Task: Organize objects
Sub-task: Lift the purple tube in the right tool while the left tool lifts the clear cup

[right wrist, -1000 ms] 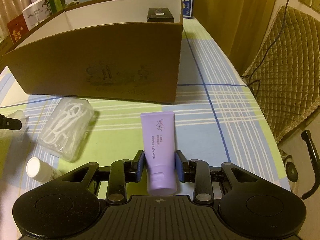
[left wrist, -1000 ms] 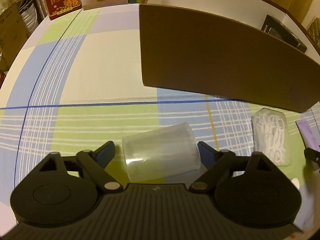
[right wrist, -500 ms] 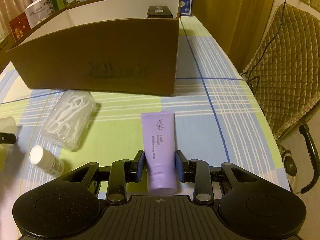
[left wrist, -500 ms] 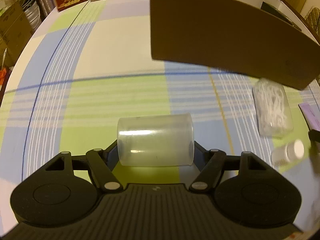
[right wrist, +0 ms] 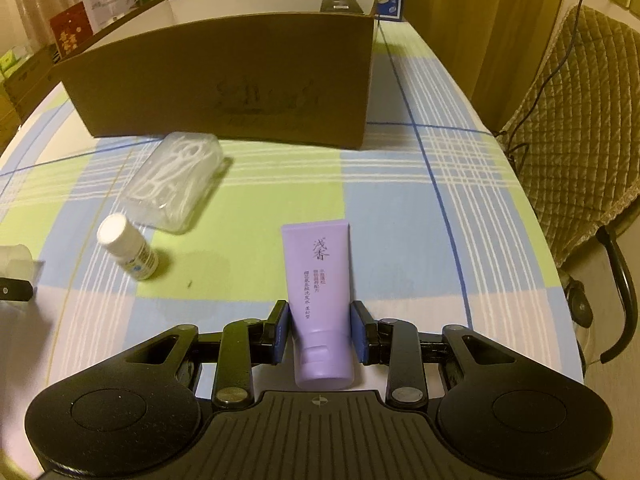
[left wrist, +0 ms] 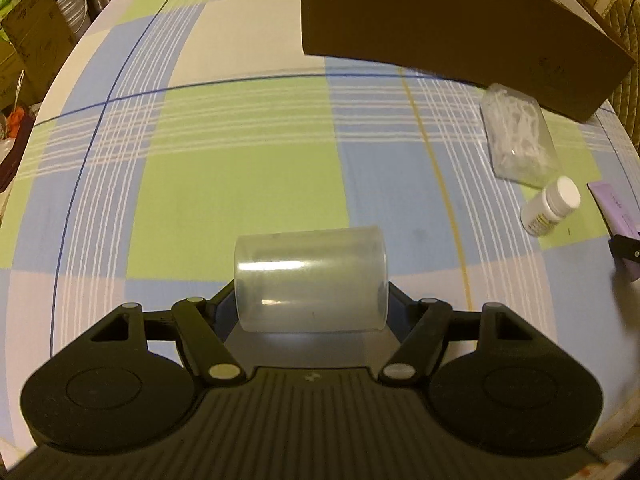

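My left gripper (left wrist: 310, 306) is shut on a clear plastic cup (left wrist: 310, 280), held sideways above the checked tablecloth; the cup hides the fingertips. My right gripper (right wrist: 320, 338) is shut on a purple tube (right wrist: 320, 276), cap end toward me, blue pads against its sides. An open brown cardboard box (right wrist: 240, 80) stands farther back on the table, also the cardboard box (left wrist: 440, 20) in the left wrist view. On the cloth between lie a clear packet of white floss picks (right wrist: 176, 180) and a small white bottle (right wrist: 128, 248). The clear cup (right wrist: 16, 260) shows at the far left.
A black item (right wrist: 342, 5) sits in the box's far right corner. Printed cartons (right wrist: 72, 32) stand behind the box. A quilted chair (right wrist: 572, 120) is beyond the table's right edge (right wrist: 532, 208). Stacked boxes (left wrist: 32, 40) stand off the table's left side.
Both grippers have drawn back from the cardboard box with their objects. The cup has turned level in the left gripper. The white bottle has come fully into view.
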### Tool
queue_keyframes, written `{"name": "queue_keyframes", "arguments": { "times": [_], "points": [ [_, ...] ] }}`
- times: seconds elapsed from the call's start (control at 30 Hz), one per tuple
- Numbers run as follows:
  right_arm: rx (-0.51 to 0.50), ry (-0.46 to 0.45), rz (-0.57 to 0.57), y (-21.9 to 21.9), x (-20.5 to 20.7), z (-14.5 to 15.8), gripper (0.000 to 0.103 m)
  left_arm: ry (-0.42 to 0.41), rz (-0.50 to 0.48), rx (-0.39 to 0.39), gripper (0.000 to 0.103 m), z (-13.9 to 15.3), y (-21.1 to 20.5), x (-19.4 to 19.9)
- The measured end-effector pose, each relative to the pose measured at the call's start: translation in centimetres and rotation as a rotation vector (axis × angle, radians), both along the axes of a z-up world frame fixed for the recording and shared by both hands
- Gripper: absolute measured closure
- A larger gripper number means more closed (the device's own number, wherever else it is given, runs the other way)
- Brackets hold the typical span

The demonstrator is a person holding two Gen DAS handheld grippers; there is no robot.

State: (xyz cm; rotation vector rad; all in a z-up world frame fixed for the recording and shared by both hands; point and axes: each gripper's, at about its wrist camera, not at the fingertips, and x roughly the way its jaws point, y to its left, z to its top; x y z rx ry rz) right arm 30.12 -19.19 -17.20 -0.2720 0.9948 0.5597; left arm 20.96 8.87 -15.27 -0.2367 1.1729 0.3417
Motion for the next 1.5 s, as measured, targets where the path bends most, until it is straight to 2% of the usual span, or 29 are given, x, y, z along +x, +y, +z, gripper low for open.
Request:
{"name": "queue_keyframes", "arguments": {
  "times": [0.5,1.07,1.5],
  "points": [
    [0.017,0.018,0.017,-0.9,-1.1,0.3,0.074,0.010,-0.018,0.025,0.034,0.1,-2.2,-1.0],
    [0.041,0.027,0.013,-1.2,-1.4,1.4,0.074,0.003,-0.038,0.041,0.034,0.7,-2.1,-1.3],
    [0.083,0.031,-0.013,-1.4,-1.2,2.4,0.074,-0.032,-0.060,0.049,0.034,2.3,-1.8,-1.4]
  ]
}}
